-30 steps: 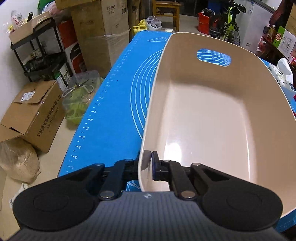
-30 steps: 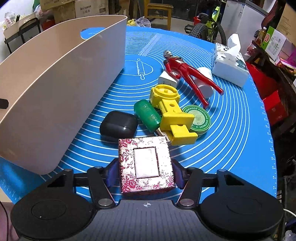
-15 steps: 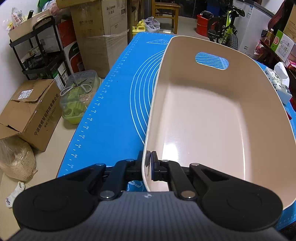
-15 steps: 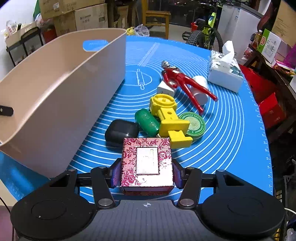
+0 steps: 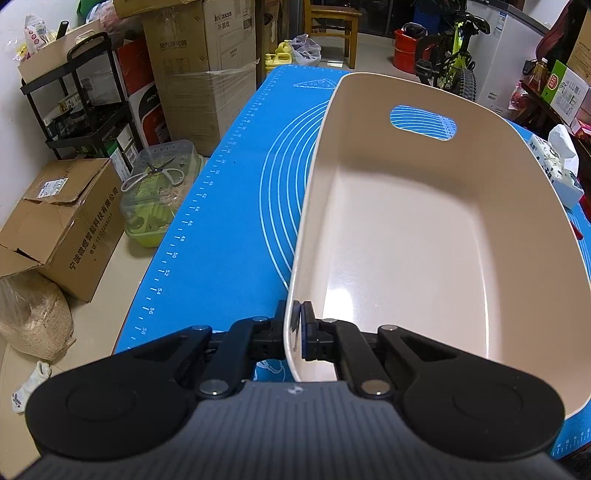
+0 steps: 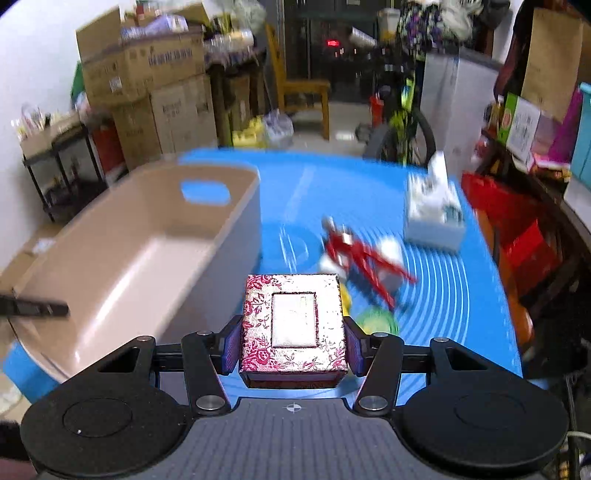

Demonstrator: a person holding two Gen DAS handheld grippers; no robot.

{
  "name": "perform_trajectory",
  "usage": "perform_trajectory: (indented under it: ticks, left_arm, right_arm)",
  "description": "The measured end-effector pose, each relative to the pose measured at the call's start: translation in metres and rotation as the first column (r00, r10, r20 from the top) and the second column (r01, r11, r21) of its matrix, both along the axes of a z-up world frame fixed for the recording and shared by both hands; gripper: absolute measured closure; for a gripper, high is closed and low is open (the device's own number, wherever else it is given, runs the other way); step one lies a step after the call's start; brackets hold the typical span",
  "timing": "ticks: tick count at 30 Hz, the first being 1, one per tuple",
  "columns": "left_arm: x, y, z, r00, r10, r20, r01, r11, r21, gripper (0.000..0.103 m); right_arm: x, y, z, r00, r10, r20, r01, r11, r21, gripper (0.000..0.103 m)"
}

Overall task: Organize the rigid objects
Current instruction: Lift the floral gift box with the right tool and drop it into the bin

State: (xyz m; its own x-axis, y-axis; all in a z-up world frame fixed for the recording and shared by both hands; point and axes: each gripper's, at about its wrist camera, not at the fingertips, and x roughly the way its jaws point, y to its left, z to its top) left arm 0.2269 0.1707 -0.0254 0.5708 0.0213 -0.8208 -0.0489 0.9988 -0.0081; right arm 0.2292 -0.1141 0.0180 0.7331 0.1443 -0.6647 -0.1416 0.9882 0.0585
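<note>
My left gripper (image 5: pixel 295 328) is shut on the near rim of an empty beige plastic bin (image 5: pixel 406 229) that stands on the blue mat. My right gripper (image 6: pixel 293 343) is shut on a small red floral box (image 6: pixel 293 321) and holds it in the air, above the mat and just right of the bin (image 6: pixel 122 266). Beyond the box, blurred, lie a red toy figure (image 6: pixel 365 254), a green round tin (image 6: pixel 376 321) and a bit of a yellow toy (image 6: pixel 345 295). The other items are hidden behind the box.
A tissue box (image 6: pixel 432 214) stands on the blue mat (image 5: pixel 229 229) at the far right. Cardboard boxes (image 5: pixel 62 221), a clear container (image 5: pixel 159 195) and a black rack (image 5: pixel 74 103) sit on the floor to the left. A bicycle (image 5: pixel 450 62) and a chair (image 5: pixel 328 26) stand beyond the table.
My right gripper has lifted the floral box up off the mat and tilted the view toward the room. The left gripper has kept its hold on the bin rim.
</note>
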Motion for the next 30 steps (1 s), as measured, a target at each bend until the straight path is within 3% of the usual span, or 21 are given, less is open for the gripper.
perform_trajectory:
  ticks: [6,12,23,30]
  left_arm:
    - [0.000,-0.001,0.000,1.000,-0.006,0.000,0.006,1.000,0.015,0.095]
    - [0.001,-0.002,-0.001,1.000,0.000,-0.005,0.000,1.000,0.012,0.095]
    - [0.000,-0.003,-0.002,1.000,-0.005,-0.007,0.005,1.000,0.012,0.095]
    - [0.001,-0.003,-0.002,1.000,-0.004,-0.008,0.004,1.000,0.013,0.095]
  right_arm:
    - [0.019,0.019,0.030,0.996,0.033,0.086,-0.036,0.999,0.033,0.044]
    - [0.043,0.056,0.041,0.984,0.109,0.138,-0.116,0.992,0.044,0.044]
    - [0.064,0.116,-0.003,0.977,0.211,-0.011,-0.210,0.977,0.023,0.044]
    - [0.062,0.139,-0.032,0.952,0.273,-0.138,-0.279,0.960,-0.027,0.044]
